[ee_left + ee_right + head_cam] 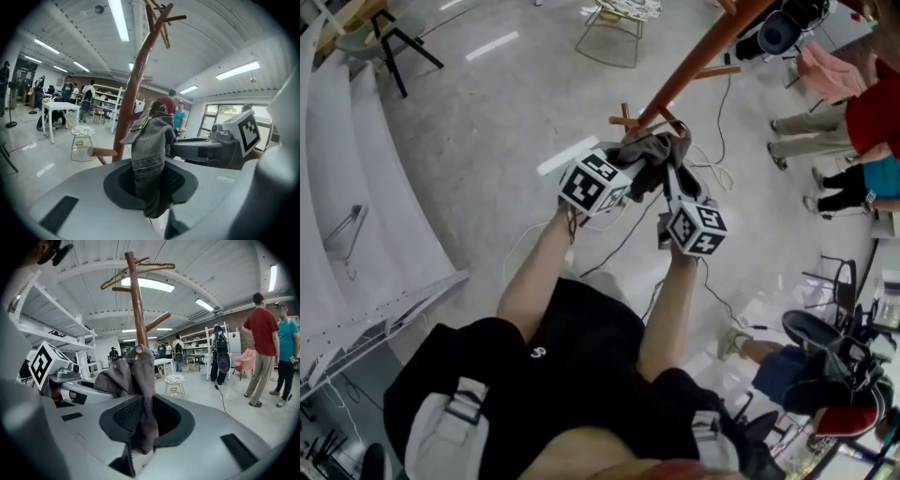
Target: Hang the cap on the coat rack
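Cap (150, 145) fabric is pinched by both the left gripper (150, 185) and the right gripper (140, 425), just before the coat rack (136, 301). Next, I think, its opening must go over a free peg (101, 151), then both jaws release. A wire hanger (140, 269) occupies the top pegs; people stand beyond.

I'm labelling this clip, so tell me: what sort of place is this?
Probably an open workshop or lab hall: storage shelving along the back, a white work table, ceiling strip lights and a bare glossy floor.
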A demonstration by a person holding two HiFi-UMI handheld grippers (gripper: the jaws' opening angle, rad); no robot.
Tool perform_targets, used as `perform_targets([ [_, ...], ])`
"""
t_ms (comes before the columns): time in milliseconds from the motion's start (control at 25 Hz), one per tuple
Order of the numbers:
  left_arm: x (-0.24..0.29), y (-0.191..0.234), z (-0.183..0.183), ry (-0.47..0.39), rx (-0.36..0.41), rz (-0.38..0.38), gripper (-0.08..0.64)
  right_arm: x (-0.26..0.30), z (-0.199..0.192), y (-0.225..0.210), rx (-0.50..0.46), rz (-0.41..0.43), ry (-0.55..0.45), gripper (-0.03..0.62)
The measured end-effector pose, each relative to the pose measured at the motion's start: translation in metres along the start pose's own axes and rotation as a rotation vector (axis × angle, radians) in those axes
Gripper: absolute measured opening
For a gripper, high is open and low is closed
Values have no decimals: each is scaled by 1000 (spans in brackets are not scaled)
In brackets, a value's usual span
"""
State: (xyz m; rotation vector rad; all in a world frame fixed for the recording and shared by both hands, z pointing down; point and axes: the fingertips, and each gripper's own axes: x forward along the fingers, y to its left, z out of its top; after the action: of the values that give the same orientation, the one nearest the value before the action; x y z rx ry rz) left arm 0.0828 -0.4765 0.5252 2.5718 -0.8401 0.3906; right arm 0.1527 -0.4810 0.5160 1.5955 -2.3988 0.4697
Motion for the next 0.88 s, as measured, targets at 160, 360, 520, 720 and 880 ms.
perform_targets([
  [160,11,7,-22,52,-12,-1,55,8,-16,-2,10,-17,26,57],
  [360,17,14,-17,62,8,41,60,16,-15,-6,-9,-55,48,58],
  [520,23,14,-13,21,0,12,76,20,-15,-18,18,-138,44,121],
  [720,14,15,-36,88,77,-28,233,13,-6,-36,94,-204,0,264],
  [880,-15,41,-43,137,104,51,233,7,2,-42,100,-202,-36,254],
])
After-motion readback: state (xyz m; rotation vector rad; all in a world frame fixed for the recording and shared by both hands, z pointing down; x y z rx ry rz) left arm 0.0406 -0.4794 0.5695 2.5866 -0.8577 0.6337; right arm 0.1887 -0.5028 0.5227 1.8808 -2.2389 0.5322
